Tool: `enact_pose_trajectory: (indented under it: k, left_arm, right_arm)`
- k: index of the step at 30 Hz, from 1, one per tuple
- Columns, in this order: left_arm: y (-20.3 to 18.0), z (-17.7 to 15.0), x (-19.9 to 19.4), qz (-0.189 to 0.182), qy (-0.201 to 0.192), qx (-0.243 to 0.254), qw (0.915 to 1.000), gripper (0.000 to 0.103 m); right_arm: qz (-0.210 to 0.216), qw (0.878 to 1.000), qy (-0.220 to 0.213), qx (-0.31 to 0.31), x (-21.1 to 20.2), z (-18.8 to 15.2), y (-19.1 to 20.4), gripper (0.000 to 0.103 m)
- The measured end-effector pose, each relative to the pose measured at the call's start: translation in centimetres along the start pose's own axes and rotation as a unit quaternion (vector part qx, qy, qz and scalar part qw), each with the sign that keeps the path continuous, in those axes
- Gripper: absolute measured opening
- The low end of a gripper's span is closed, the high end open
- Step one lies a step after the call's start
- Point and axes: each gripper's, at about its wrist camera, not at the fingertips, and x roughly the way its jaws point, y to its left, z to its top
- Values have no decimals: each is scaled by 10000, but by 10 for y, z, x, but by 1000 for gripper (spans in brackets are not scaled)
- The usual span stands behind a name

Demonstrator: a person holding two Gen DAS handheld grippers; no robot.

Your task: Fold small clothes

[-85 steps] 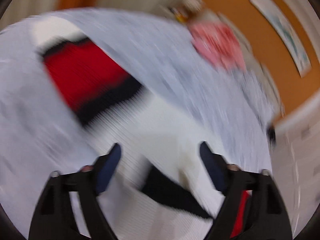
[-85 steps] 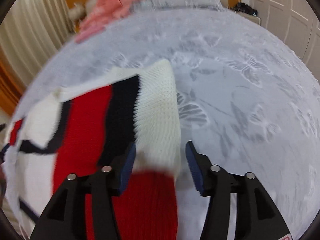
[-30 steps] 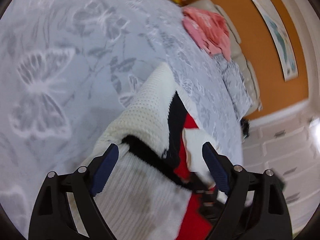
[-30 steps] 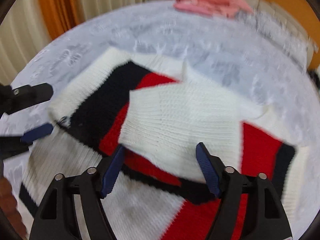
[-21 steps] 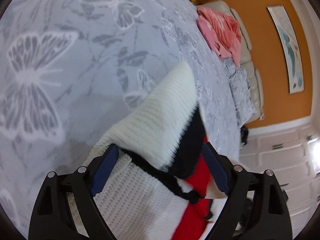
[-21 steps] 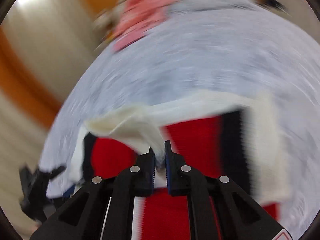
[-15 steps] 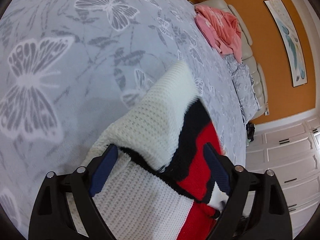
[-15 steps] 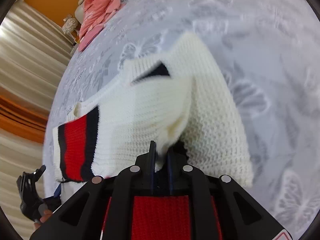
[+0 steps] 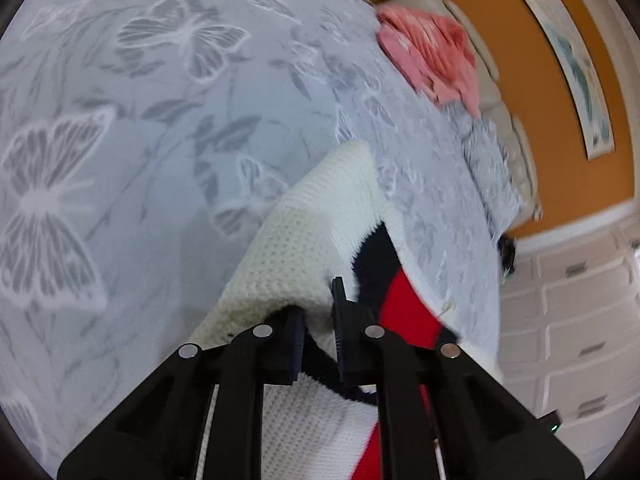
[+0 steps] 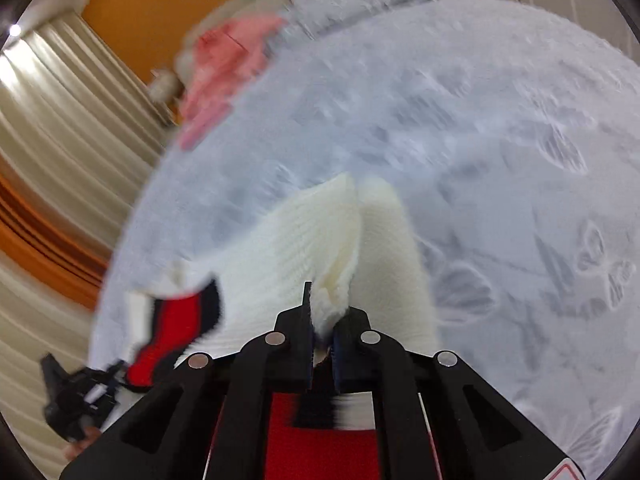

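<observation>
left wrist view has the left gripper (image 9: 318, 312) just clamped onto the white knit sweater (image 9: 320, 216). right gripper (image 10: 322, 320) pinches it too. lift both evenly so the fold lands straight.

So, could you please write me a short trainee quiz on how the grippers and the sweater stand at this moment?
1. True or false: the left gripper is shut on the knitted sweater.
2. What does the right gripper pinch? A) pink garment B) white sweater fold C) nothing
3. What pattern shows on the bedspread?

Key: 1 true; 2 B; 3 butterflies.
</observation>
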Motion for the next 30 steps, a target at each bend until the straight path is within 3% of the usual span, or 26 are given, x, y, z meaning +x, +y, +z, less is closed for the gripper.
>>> enact_pose_trajectory:
  k: [2,4,7,10,12,14,15,16,17,18,23,27,30]
  left_arm:
    - [3,-6,18,171,292,66,9994,12]
    - [6,-12,24,382,320,107,9987,12]
    - [8,-14,14,388,15,107,9992,13]
    - [9,-12,12,459,28,155,9988,16]
    - [11,-13,11,472,143,205,9986,16]
    - [11,-17,-5,346,195,322,9987,27]
    - [13,-19,-14,288,213,386,9986,41]
    - [14,-22,-27,266,212,460,9984,49]
    - [18,-25,-37,267,187,514,9982,59]
    - [27,-32,-52,335,157,594,9975,65]
    - [73,-67,-102,788,371,685,9938,70]
    - [108,-108,-134,753,710,618,9927,76]
    - [120,-132,-143,749,842,578,9920,78]
  right_arm:
    - [-209,9980,595,-50,31,-7,-11,7]
    - [-123,9989,431,-164,24,-8,-8,7]
    - [-106,9990,242,-372,13,-2,4,7]
    - [-443,9968,498,-445,28,-4,-2,11]
    - [-319,9981,438,-282,13,-11,-12,12]
    - [-384,9985,310,-244,-13,-24,-14,26]
    - [-429,9985,179,-273,-32,-37,-16,33]
    - [-498,9983,93,-305,-50,-49,-17,51]
    - [-538,9978,67,-375,-70,-69,-20,57]
    - [-543,9976,103,-425,-81,-81,-22,57]
    - [-560,9946,729,-482,-138,-169,-42,58]
    - [-283,9913,1269,-177,-162,-224,-56,58]
    - [-82,9880,1540,98,-160,-244,-55,65]
